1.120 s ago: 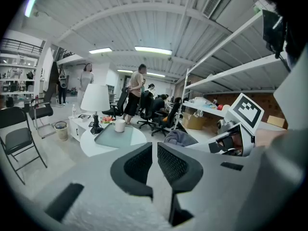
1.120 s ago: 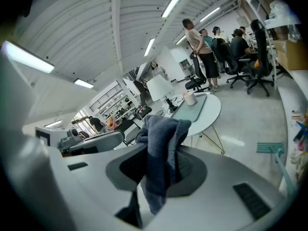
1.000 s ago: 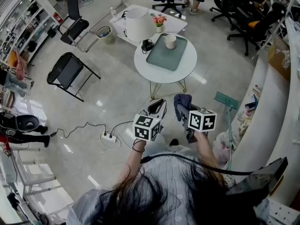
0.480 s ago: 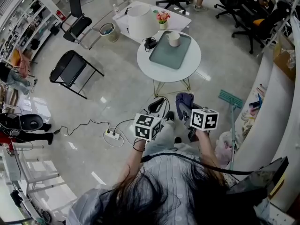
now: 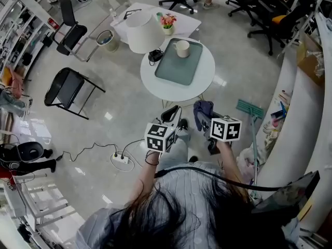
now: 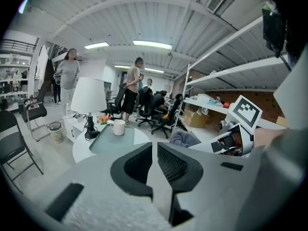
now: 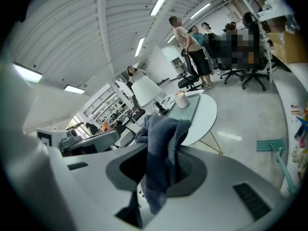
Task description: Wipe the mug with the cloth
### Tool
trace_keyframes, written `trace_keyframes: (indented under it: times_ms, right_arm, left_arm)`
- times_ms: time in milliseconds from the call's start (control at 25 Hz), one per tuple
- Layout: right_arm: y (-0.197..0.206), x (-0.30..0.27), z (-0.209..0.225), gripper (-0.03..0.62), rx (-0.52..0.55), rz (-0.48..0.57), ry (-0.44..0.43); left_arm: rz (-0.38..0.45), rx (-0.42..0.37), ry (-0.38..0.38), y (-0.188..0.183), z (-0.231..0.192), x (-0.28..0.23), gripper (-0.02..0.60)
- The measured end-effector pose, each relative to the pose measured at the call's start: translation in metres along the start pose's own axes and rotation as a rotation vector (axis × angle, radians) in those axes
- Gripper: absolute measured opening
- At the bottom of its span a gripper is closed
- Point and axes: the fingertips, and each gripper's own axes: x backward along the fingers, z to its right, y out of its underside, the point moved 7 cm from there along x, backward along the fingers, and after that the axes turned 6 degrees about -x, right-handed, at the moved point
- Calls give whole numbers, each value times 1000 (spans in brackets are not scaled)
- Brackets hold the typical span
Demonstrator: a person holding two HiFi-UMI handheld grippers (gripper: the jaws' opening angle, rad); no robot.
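The right hand-held gripper (image 5: 207, 122) clamps the cloth (image 5: 202, 109); the left hand-held gripper (image 5: 172, 117), jaws together and empty, should open to steady the distant mug (image 5: 181, 48) on the bench (image 5: 153, 82)

No words, numbers or brand names can be read anywhere. The only printed marks are black-and-white square patterns on the white plastic cube left of centre (image 5: 160, 137) and the matching white cube right of centre (image 5: 225, 129); neither carries letters.
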Motion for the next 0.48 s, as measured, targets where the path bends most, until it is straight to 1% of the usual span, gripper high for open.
trace_keyframes:
  times_ms: [160,360,480]
  right_arm:
    - [-28,-24,9,94,-17,-4,23]
    - [-62,-55,17,94,-28,-19,54]
    - [-85,-70,26,94,-41,-21,79]
  left_arm:
    - [-19,-9,12,-13,-30,-30,44]
    - [-46,9,21,-26,-75,-66,44]
    - [-61,1,32,-30,-97,-86,44]
